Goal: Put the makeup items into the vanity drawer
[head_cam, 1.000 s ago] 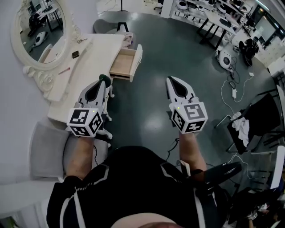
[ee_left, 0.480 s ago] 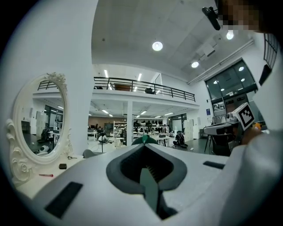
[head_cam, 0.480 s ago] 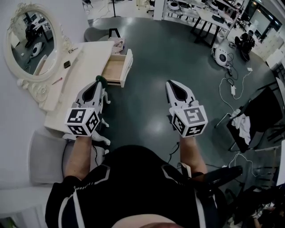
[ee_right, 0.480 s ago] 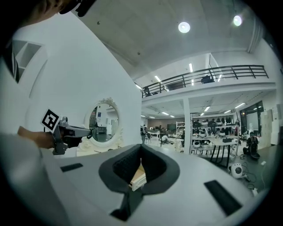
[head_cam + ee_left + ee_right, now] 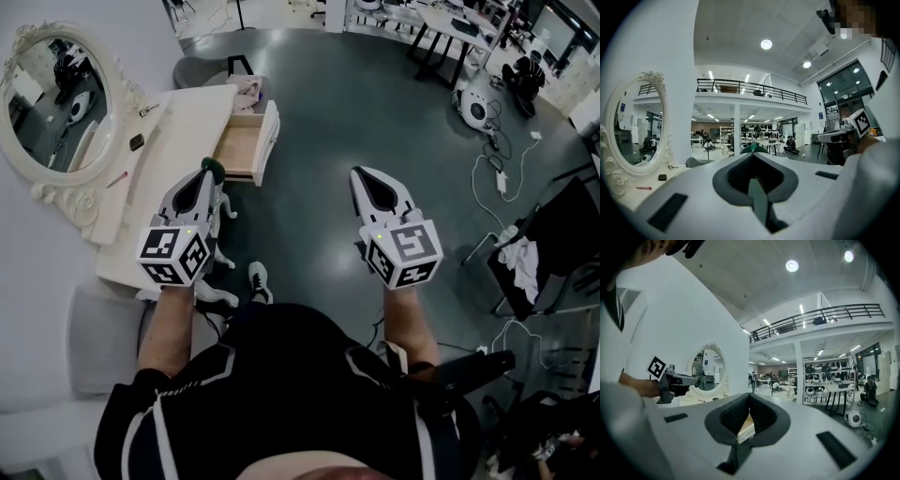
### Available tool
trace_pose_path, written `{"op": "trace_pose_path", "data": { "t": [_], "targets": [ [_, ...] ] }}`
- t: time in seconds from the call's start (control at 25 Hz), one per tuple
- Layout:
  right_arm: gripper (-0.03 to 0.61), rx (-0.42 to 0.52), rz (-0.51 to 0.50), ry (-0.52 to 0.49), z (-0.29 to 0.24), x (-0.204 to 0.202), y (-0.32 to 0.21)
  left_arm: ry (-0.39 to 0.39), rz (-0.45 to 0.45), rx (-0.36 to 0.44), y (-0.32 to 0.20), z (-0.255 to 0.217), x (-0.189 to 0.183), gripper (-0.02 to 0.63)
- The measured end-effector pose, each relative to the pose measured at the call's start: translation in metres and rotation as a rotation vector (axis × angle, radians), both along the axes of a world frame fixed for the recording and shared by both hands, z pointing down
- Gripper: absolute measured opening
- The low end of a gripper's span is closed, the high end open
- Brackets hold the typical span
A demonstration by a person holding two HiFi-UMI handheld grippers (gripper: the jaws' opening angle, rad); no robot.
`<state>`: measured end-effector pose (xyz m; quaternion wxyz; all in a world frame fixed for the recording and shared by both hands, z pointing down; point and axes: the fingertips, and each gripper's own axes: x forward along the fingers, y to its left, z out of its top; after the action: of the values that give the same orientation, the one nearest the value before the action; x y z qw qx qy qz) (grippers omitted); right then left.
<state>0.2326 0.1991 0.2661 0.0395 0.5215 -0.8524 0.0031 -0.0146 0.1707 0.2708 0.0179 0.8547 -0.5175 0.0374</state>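
Note:
The white vanity table stands at the left, its wooden drawer pulled open and showing nothing inside. On the tabletop lie a small dark compact, a red pencil and a small metal item. These also show in the left gripper view as the compact and pencil. My left gripper hovers over the table's front edge near the drawer, shut and empty. My right gripper hangs over the floor to the right, shut and empty.
An oval ornate mirror leans on the wall behind the table. A grey seat sits at my lower left, a round stool beyond the table. A pink cloth lies at the table's far end. Cables and a chair are at right.
The view has drifted, so the vanity and mirror sit further left in the picture. A shoe has come into sight below the left gripper. Both grippers keep their place and stay shut.

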Motion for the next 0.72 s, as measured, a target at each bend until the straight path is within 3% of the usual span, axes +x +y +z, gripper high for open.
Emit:
{"op": "trace_pose_path", "data": {
  "t": [0.24,0.72],
  "targets": [
    [0.006,-0.005,0.037,0.027,-0.005,-0.004,-0.051,0.034,0.014,0.004,-0.054,0.006,-0.014,0.003],
    [0.006,-0.062,0.001,0.046,0.008,-0.071,-0.161,0.069,0.040,-0.008,-0.164,0.015,-0.054,0.003]
  ]
}}
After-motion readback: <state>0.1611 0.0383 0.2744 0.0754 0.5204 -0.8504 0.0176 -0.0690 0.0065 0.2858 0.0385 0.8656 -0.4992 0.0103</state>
